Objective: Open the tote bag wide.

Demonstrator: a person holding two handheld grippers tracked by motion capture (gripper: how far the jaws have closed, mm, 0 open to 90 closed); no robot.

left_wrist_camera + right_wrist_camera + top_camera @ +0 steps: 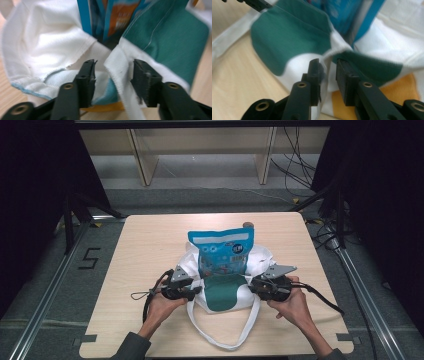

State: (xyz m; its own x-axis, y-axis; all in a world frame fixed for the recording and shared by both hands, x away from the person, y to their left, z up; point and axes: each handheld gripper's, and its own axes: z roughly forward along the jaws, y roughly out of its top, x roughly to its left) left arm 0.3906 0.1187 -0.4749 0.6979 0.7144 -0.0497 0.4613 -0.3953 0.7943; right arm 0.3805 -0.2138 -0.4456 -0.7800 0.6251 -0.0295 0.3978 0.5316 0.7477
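So there's a white cloth tote bag with a dark green patch (222, 292) lying near the middle of the light wooden table (145, 245), a bit closer to the person's edge, with one long white handle strap (220, 340) looping out toward that near edge. A tall blue plastic snack pouch with an orange label (222, 252) stands in the bag's mouth, its top half poking up and leaning toward the far edge.

The person's left gripper (192, 291) sits at the left side of the bag's opening. In the left gripper view its jaws stand apart, released, with a fold of the white hem (117, 67) running up between them. The fabric looks like it brushes the right-hand pad (143, 80), but nothing is pinched.

The right gripper (254, 284) is at the opposite side of the opening. In its own view the jaws are much closer together, with a narrow gap left, and the bag's rim where white meets green (329, 53) dips right into that gap. Can't really tell whether the pads are pressing on the cloth or just straddling it; it looks more like straddling. An orange patch (404, 87) on the bag shows behind the right-hand jaw.

Both hands rest on the table, either side of the bag.
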